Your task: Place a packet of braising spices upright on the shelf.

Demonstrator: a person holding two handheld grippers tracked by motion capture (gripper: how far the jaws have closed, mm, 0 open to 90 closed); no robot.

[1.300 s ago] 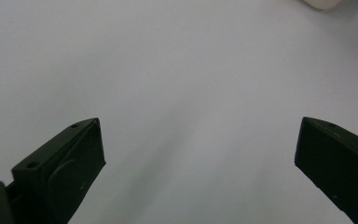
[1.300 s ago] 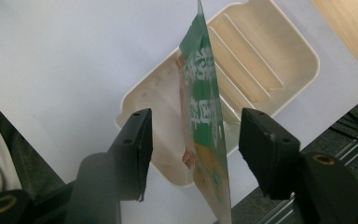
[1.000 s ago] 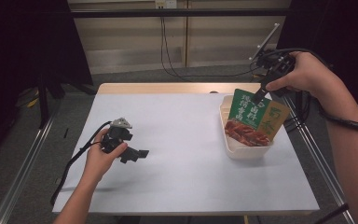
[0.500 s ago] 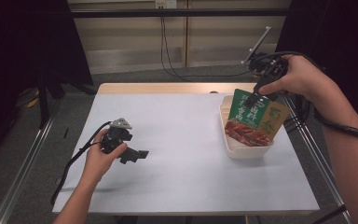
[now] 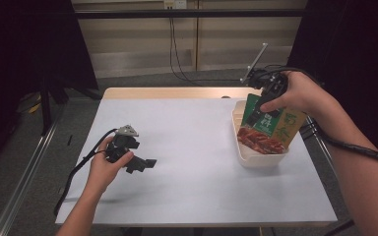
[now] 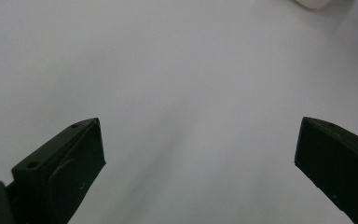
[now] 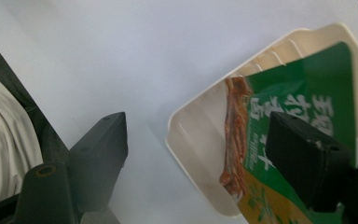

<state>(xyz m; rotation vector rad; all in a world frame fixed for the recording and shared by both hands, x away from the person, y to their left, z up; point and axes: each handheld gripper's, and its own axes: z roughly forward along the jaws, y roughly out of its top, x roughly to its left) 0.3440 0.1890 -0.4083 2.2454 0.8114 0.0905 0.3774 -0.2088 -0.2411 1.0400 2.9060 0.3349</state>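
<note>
So the green food pouch (image 5: 268,129) leans upright in the cream plastic tray (image 5: 256,156) on the right side of the white table (image 5: 202,196) — printed with some red meat dish and a yellow-green corner. The right gripper (image 5: 266,96) hangs just above the pouch's top edge, jaws spread wide with nothing between them. Well apart on the left, the left gripper (image 5: 145,163) sits low over bare tabletop — jaws wide apart too, empty.

Table top (image 5: 197,162) pale grey-white. Tray (image 5: 246,147) cream. Packet (image 5: 268,128) green with white lettering, a red-brown food print low down, and a yellow-olive panel at one side.
</note>
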